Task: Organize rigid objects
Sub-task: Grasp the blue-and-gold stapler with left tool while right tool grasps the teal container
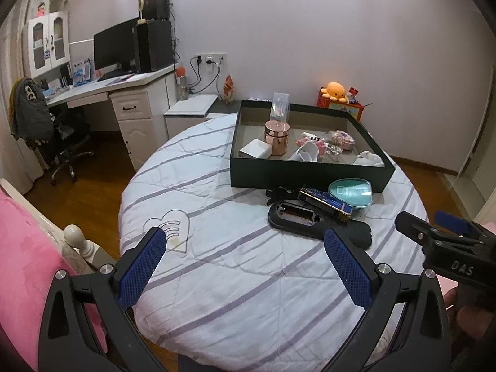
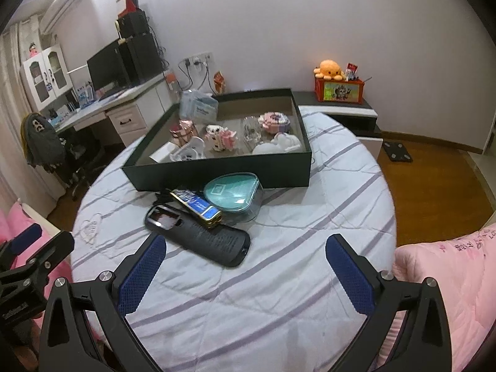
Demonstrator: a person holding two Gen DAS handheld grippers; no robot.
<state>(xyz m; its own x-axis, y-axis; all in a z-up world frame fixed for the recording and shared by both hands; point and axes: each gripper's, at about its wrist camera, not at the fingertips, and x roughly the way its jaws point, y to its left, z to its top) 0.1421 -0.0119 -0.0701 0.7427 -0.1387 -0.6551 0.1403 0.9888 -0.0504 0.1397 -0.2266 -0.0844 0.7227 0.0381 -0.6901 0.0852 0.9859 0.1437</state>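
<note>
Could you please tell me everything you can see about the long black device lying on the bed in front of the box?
The long black device is a flat, elongated bar with rounded ends, apparently plastic. It lies flat on the striped quilt, near side of the dark box. One end has an open recess, seemingly a battery bay; the rest is finely textured, with small pale print. A blue and gold case rests across it. Neither the left gripper nor the right gripper touches it; both are open.
</note>
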